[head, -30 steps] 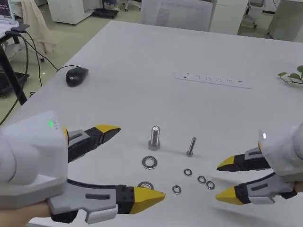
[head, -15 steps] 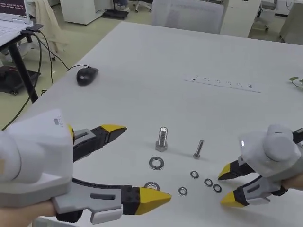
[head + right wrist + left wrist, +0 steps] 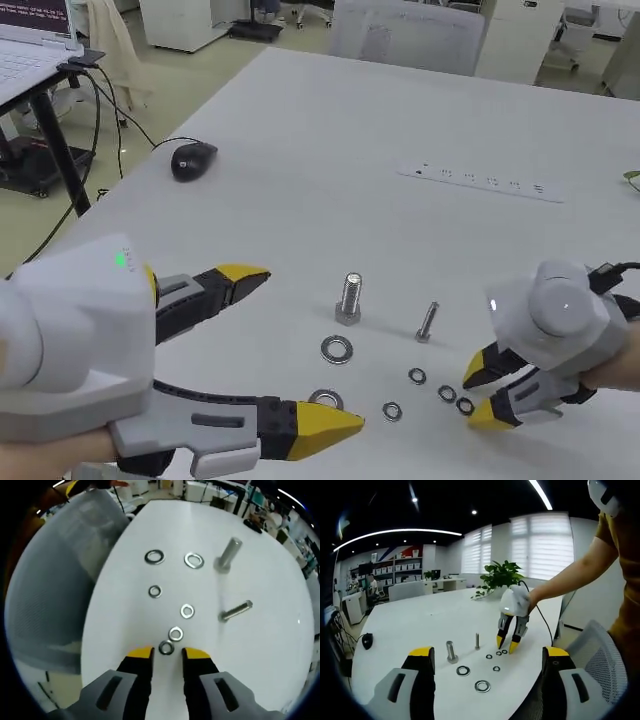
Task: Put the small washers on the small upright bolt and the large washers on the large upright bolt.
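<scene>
The large bolt and the small bolt stand upright on the white table. Two large washers lie flat in front of the large bolt. Several small washers lie in front of the small bolt. My right gripper points down at the rightmost small washer, which lies between its open tips without touching them. My left gripper hovers wide open at the near left, holding nothing. In the left gripper view the bolts stand ahead, and the right gripper is beyond them.
A black mouse and a white power strip lie farther back on the table. A grey office chair stands by the near edge. A laptop sits on a stand at the far left.
My right gripper has tipped downward and moved in over the rightmost small washers, its jaws narrower. The left gripper has stayed put. The head camera has shifted slightly.
</scene>
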`<state>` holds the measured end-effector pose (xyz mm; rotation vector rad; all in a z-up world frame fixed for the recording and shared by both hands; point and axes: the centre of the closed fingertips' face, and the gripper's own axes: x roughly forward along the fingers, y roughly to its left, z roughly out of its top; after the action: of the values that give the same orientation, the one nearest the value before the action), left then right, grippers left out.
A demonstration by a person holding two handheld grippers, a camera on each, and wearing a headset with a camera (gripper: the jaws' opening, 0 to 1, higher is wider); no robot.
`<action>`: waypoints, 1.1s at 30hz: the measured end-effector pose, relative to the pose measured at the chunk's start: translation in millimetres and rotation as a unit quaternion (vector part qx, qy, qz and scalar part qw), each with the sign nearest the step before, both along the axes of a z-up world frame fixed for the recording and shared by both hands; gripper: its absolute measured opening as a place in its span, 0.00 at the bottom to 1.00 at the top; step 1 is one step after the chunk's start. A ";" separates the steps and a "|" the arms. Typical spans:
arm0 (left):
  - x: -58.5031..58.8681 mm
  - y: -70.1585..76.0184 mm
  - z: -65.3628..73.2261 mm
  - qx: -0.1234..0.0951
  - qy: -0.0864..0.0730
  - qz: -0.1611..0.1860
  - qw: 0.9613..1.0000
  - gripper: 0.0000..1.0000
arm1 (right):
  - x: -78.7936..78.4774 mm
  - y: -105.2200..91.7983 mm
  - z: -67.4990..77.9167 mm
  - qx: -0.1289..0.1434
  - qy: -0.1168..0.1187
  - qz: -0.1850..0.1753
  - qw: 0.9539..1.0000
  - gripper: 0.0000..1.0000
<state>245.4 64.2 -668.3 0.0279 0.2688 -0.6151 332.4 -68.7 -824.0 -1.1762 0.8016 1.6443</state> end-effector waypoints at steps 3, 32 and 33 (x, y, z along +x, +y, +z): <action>0.3 0.1 0.3 -0.001 -0.001 0.001 1.000 0.88 | -0.5 0.4 -0.3 -0.008 -0.004 0.003 1.000 0.23; -1.7 1.3 -2.2 -0.001 -0.003 0.003 1.000 0.88 | 0.7 0.6 0.8 -0.017 -0.014 -0.013 1.000 0.12; -1.6 1.3 -2.2 -0.001 -0.003 0.003 1.000 0.88 | 0.9 0.4 0.9 -0.018 -0.014 -0.013 1.000 0.12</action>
<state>243.7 65.6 -670.5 0.0263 0.2617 -0.6094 333.3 -68.2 -823.1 -1.2069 0.8285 1.5941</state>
